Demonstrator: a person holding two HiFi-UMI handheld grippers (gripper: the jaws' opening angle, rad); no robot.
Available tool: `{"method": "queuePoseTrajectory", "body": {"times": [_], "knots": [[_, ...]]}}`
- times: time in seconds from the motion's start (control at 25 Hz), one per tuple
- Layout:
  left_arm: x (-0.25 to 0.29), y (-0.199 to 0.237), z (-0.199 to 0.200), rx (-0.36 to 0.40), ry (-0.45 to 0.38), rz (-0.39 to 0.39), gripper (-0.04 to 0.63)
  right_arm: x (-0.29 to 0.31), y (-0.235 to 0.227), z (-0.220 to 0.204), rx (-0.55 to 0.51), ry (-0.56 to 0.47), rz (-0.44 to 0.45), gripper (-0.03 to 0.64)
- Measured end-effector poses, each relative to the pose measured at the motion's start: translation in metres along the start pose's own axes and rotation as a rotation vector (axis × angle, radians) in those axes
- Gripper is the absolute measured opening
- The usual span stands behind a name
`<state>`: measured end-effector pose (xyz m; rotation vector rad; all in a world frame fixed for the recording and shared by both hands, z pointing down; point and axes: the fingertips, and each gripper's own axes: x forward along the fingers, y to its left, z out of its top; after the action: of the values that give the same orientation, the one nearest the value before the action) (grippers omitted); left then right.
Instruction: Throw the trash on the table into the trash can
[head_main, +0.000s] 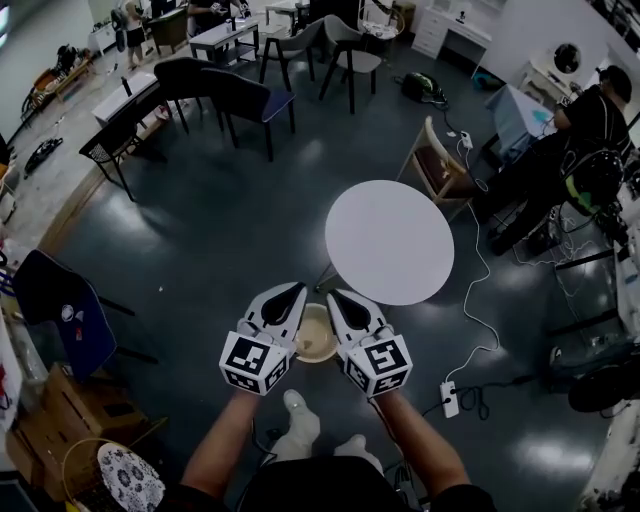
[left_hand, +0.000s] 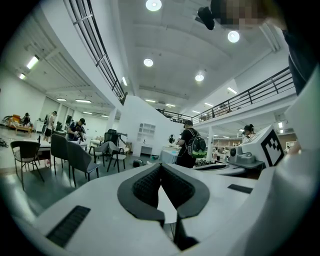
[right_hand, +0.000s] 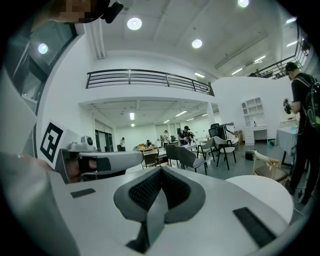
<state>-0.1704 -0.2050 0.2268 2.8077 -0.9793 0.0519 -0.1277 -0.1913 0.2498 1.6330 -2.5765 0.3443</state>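
In the head view my left gripper (head_main: 297, 290) and right gripper (head_main: 334, 296) are held side by side, pointing forward, both shut with nothing between the fingers. Below and between them a round tan trash can (head_main: 316, 332) stands on the dark floor. Just beyond it is the round white table (head_main: 390, 240), whose top shows no trash. The left gripper view shows its fingertips (left_hand: 161, 167) pressed together, with the right gripper (left_hand: 252, 152) alongside. In the right gripper view the fingertips (right_hand: 161, 172) also meet, the left gripper (right_hand: 95, 162) is beside them, and the table (right_hand: 270, 192) lies low on the right.
A wooden chair (head_main: 440, 165) stands behind the table. A white cable and power strip (head_main: 450, 398) lie on the floor to the right. Dark chairs (head_main: 235, 100) stand further off, a blue chair (head_main: 60, 310) at the left. A person (head_main: 590, 130) works at the right.
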Motion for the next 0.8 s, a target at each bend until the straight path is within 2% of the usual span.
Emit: {"method": "queuePoseTrajectory", "body": {"times": [0.28,0.8], "knots": [[0.004,-0.047,0.004,0.025,-0.007,0.001,0.015,-0.045,-0.017,0.011,0.002,-0.038,-0.022,0.017],[-0.015,-0.158,0.040,0.068,-0.053,-0.004,0.015,-0.155,-0.008,0.049,-0.021,-0.111,0.009,0.017]]}}
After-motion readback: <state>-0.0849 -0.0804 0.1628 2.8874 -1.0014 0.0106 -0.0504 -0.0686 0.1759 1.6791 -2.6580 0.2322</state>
